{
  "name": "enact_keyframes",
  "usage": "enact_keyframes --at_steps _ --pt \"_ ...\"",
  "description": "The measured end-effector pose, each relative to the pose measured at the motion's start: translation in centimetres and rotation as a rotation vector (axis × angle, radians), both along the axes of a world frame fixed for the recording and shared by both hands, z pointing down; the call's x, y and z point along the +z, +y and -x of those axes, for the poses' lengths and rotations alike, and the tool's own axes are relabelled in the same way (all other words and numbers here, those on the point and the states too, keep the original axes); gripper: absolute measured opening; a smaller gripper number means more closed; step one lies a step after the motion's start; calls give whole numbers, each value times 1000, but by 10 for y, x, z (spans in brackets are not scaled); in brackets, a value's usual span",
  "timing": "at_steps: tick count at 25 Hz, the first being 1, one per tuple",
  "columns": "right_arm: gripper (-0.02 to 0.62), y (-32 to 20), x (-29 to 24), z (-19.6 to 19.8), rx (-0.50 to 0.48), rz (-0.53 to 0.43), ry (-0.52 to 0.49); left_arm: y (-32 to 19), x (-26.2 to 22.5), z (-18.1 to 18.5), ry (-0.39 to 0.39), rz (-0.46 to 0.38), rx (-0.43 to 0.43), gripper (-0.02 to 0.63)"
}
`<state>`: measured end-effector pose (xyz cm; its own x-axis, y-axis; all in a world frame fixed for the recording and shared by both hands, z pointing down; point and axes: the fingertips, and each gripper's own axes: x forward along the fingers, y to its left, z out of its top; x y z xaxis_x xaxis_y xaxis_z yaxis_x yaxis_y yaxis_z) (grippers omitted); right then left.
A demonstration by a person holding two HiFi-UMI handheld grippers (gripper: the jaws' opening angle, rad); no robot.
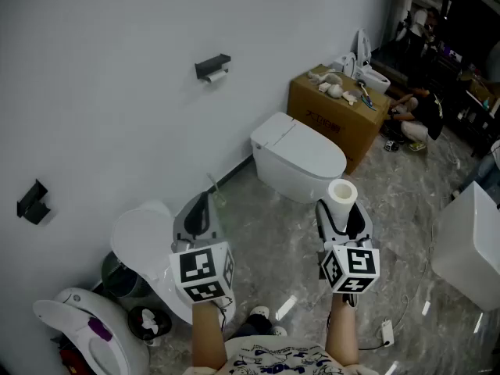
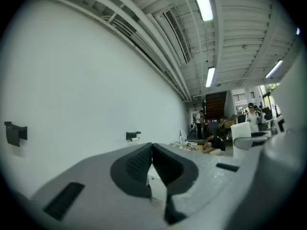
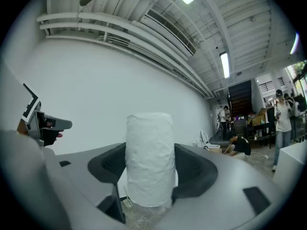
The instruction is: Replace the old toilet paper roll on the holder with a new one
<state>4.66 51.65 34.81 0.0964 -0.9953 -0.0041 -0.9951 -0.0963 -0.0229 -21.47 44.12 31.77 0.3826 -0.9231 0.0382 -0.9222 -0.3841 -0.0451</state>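
Observation:
A black paper holder (image 1: 212,65) is fixed to the white wall, with a small, nearly used-up roll (image 1: 216,76) hanging under it. In the left gripper view the same holder (image 2: 133,135) is far ahead. My right gripper (image 1: 342,208) is shut on a fresh white toilet paper roll (image 1: 342,192), which stands upright between its jaws (image 3: 149,159). My left gripper (image 1: 201,207) is shut with nothing in it; its pads meet (image 2: 151,150). Both grippers are held level above the floor, well short of the holder.
A white toilet (image 1: 297,156) stands by the wall below the holder, and a cardboard box (image 1: 336,119) with small items lies behind it. A second black holder (image 1: 33,203) is on the wall at left. More toilets (image 1: 144,244) stand near my left. A person crouches (image 1: 418,114) at the back.

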Motion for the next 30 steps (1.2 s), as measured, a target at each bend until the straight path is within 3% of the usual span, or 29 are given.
enact_keyframes --at_steps 14,21,27,30 --pt "308 -9 2 1 -2 3 8 -12 4 6 13 9 -15 3" --pt "308 -26 -1 8 3 -13 10 -26 -6 13 65 -41 -25 9" --pt "308 -44 4 12 10 -14 -6 -43 -12 17 47 -76 -22 91" --pt "308 -50 5 16 13 -13 -10 -48 -13 18 82 -75 9 181"
